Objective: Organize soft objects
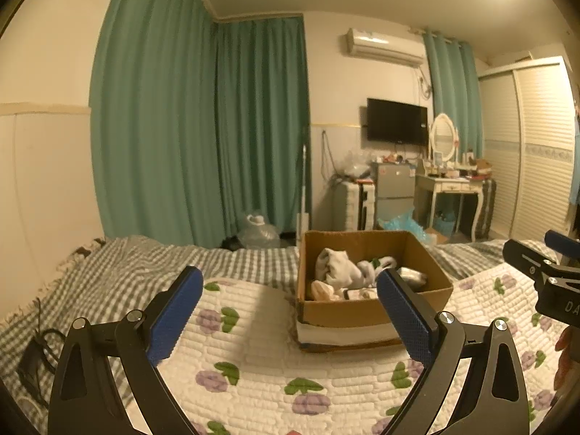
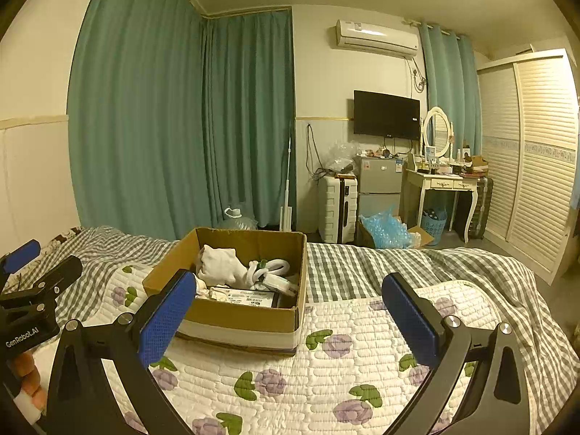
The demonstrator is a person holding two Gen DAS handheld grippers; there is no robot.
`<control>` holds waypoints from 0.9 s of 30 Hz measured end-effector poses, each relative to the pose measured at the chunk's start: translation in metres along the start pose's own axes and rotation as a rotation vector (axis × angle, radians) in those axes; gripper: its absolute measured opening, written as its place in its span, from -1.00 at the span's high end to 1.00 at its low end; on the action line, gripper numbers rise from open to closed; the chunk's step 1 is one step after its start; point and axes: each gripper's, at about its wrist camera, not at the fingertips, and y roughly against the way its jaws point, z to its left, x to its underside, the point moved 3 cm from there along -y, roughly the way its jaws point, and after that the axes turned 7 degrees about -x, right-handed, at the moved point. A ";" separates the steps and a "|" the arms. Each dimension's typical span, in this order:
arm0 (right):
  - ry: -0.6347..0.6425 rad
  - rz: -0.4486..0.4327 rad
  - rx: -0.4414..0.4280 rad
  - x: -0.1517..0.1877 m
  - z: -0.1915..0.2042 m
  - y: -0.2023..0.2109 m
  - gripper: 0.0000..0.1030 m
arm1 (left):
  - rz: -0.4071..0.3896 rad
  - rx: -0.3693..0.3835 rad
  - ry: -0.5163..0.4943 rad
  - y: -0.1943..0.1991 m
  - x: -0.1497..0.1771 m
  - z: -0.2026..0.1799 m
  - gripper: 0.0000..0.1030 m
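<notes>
An open cardboard box (image 1: 337, 313) (image 2: 239, 317) stands on the flowered quilt (image 1: 261, 355) (image 2: 326, 373) on the bed. In it lie white soft cloth items (image 1: 339, 266) (image 2: 221, 264) and a white looped cord or cloth (image 2: 270, 266). My left gripper (image 1: 290, 311) is open and empty, hovering above the quilt just in front and left of the box. My right gripper (image 2: 290, 315) is open and empty, in front and right of the box. Each gripper shows at the edge of the other's view.
A grey checked blanket (image 1: 145, 261) (image 2: 362, 264) covers the bed beyond the quilt. A black cable and charger (image 1: 36, 355) lie at the bed's left edge. Beyond the bed are teal curtains (image 1: 203, 127), a suitcase, small fridge, dressing table and wardrobe (image 2: 536, 152).
</notes>
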 end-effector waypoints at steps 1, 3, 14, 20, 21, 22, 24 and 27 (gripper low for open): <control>0.003 0.001 0.002 0.000 0.000 0.000 -1.00 | 0.002 -0.003 0.002 0.000 0.001 0.000 -0.91; 0.006 0.003 0.001 0.001 0.001 -0.001 -1.00 | 0.006 -0.002 0.008 -0.001 0.001 0.000 -0.91; 0.011 0.012 -0.004 0.004 0.005 -0.004 -1.00 | -0.002 -0.004 -0.013 0.001 0.003 -0.004 -0.91; 0.011 0.011 -0.002 0.005 0.005 -0.005 -1.00 | 0.003 -0.008 -0.014 -0.001 0.006 -0.004 -0.91; 0.010 0.009 -0.001 0.005 0.004 -0.004 -1.00 | 0.004 -0.010 -0.016 -0.001 0.007 -0.005 -0.91; 0.009 0.009 -0.001 0.005 0.003 -0.004 -1.00 | 0.006 -0.010 -0.016 -0.001 0.007 -0.005 -0.91; 0.008 0.009 0.001 0.005 0.001 -0.004 -1.00 | 0.010 -0.009 -0.013 -0.002 0.007 -0.004 -0.91; 0.006 0.010 0.001 0.005 0.000 -0.003 -1.00 | 0.009 -0.005 -0.010 -0.002 0.007 -0.003 -0.91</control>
